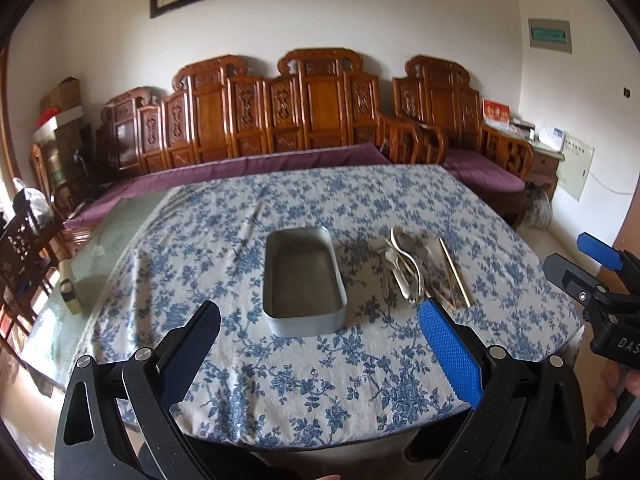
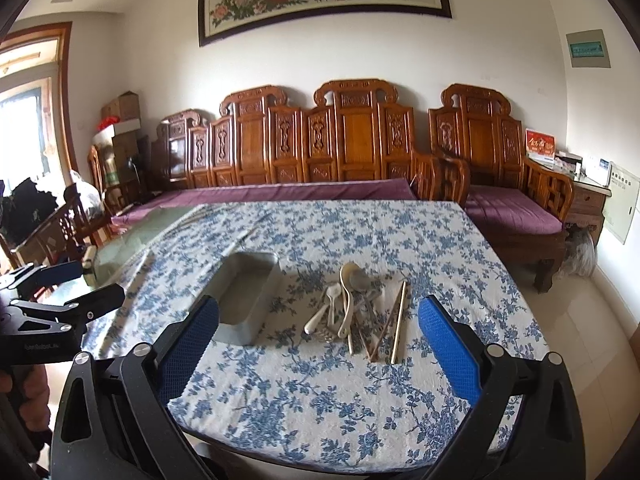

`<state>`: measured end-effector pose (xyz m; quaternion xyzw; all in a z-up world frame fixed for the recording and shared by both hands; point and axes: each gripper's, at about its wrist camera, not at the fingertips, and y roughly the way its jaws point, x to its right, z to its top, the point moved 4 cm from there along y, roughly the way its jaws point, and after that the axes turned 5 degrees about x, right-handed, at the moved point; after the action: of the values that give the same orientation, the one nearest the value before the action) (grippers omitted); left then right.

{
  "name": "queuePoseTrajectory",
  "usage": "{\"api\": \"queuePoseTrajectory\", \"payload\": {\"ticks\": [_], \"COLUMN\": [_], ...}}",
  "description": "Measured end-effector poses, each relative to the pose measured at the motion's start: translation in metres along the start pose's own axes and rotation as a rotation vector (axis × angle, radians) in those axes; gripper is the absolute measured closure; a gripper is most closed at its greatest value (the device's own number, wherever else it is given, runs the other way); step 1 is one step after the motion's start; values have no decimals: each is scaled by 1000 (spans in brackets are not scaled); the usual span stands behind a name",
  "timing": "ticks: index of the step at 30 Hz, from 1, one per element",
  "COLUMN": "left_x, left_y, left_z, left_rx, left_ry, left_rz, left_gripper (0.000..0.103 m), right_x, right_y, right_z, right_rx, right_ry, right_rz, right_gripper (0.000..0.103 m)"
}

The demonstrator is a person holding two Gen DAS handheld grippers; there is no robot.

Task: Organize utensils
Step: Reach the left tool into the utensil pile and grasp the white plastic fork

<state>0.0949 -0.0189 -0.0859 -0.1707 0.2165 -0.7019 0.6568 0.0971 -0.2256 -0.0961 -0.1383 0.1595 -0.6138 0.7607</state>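
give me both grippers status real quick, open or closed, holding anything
Left gripper: jaws open, holding nothing.
Right gripper: jaws open, holding nothing.

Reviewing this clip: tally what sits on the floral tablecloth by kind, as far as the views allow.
Metal tin: 1, with nothing in it
Spoons: at least 3, overlapping in a pile, so the exact count is unclear
Chopsticks: at least 2, more sticks may lie beside them
Total: at least 6 items on the tablecloth
Both claws, left and right, are open and hold nothing.
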Motion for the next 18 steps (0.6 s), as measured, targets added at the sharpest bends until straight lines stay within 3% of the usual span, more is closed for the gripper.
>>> {"api": "queuePoseTrajectory", "payload": {"ticks": [6,11,18], "left_x": [10,26,48], "left_y": [36,70,113], "left_z": [1,0,-2], "left_rx": [-45,-97,-172], "left_ry": [29,53,64], "left_rz": [-43,-106,-196], "left_gripper": [6,6,10], "right_x": [17,43,73], "right_y": [46,95,146], "right_z": [-9,-14,-29], "right_rx": [-79,-178,-289], "right_ry": [-10,-7,-95], "right_rz": [16,12,-17], "right_gripper": [18,37,47]}}
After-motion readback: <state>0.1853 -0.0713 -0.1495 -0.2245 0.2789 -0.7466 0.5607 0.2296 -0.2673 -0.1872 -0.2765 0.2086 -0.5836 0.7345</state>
